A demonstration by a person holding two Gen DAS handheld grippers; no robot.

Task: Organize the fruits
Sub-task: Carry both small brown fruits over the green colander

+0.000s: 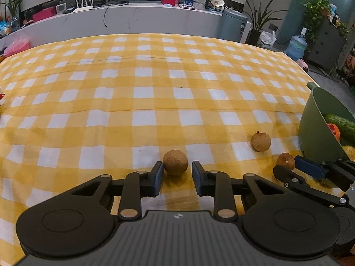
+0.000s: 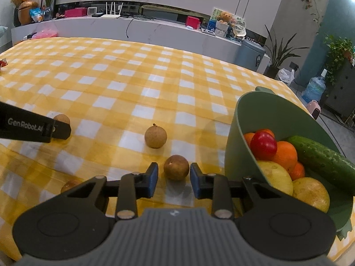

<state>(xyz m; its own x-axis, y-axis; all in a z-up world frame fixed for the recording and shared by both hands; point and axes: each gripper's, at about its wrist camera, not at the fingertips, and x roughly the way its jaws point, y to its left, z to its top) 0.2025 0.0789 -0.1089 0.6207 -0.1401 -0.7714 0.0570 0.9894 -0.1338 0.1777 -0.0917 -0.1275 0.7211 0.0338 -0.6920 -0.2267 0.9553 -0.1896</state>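
We read one legible marking: "GenRobot.AI" in pale lettering along the black body of the left hand-held gripper (image 2: 58, 130), seen in the right wrist view. Other labels stay unreadable.

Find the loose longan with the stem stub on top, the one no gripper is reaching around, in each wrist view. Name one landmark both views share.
Left wrist view: the stemmed longan lies lower right, just left of the green bowl.
Right wrist view: the stemmed longan lies near the centre, well left of the green bowl.
Shared landmark: the green bowl, at the right of both views.
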